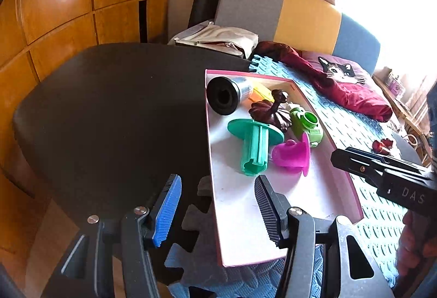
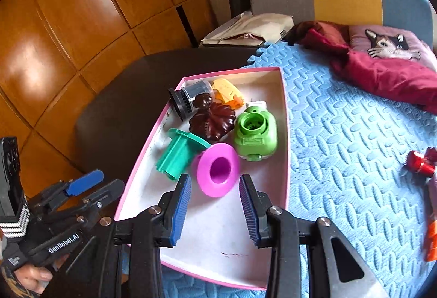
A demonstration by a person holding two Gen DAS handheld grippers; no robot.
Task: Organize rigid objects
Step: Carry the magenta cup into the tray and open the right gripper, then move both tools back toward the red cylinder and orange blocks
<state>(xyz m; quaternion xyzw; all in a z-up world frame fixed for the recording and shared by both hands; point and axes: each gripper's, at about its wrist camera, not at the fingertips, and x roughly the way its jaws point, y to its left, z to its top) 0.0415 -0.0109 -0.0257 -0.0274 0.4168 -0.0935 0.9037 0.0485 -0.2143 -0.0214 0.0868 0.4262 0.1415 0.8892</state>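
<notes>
Nearest my lens in the right wrist view, my right claw (image 2: 214, 212) stands parted and empty, its blue pads hanging just above the bare white floor of the pink-rimmed box (image 2: 287, 161), with the magenta funnel (image 2: 217, 170) lying loose just beyond the tips. At the lower left of that frame my left claw (image 2: 90, 188) hovers off the box's left side over the dark desk (image 2: 114, 101); in its own view its pads are apart with nothing between them.

Reading the box from left to right: the black-ended cylinder (image 2: 188, 98) lies tipped in the far left corner, the teal flanged spool (image 2: 177, 154) on its side nearer me, the dark brown flower-shaped piece (image 2: 213, 117) behind it, the yellow part (image 2: 226, 93) at the back, the magenta funnel in the middle, and the green housing (image 2: 255, 134) toward the right wall. Six pieces are in, huddled at the far end; the near half of the box is bare.

Further right, out on the blue foam mat (image 2: 341, 120), a red metal piece (image 2: 420, 164) lies well apart from the box, and an orange thing (image 2: 431, 240) shows at the right edge, too cut off to name.

I judge the sorting mostly done, with those strays on the right probably left to collect.
</notes>
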